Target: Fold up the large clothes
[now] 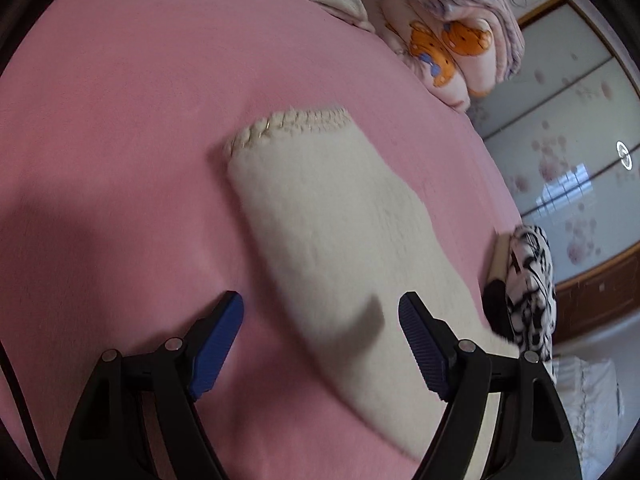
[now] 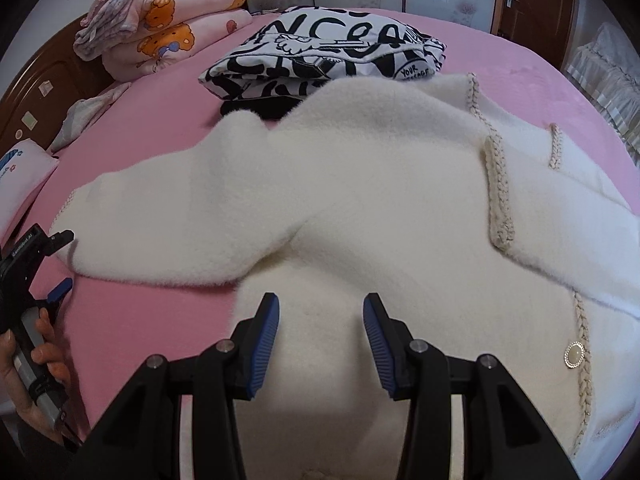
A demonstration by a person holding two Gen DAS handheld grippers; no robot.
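A cream fluffy cardigan (image 2: 380,200) lies spread on the pink bed sheet (image 2: 160,312), with braided trim and a round button (image 2: 575,356). Its one sleeve (image 1: 320,216) stretches out flat and ends in a braided cuff (image 1: 288,124). My left gripper (image 1: 320,304) hovers open over the sleeve's near part, with nothing between its blue pads. In the right wrist view the left gripper (image 2: 62,264) shows at the sleeve's end, held by a hand. My right gripper (image 2: 320,308) stands open just above the cardigan's body near the armpit, gripping nothing.
A folded black-and-white printed garment (image 2: 332,52) lies beyond the cardigan. Stacked pink quilts with orange bears (image 2: 168,28) sit at the bed's far left corner, and a pillow (image 2: 20,184) lies at the left edge. Flowered sliding doors (image 1: 560,120) stand beside the bed.
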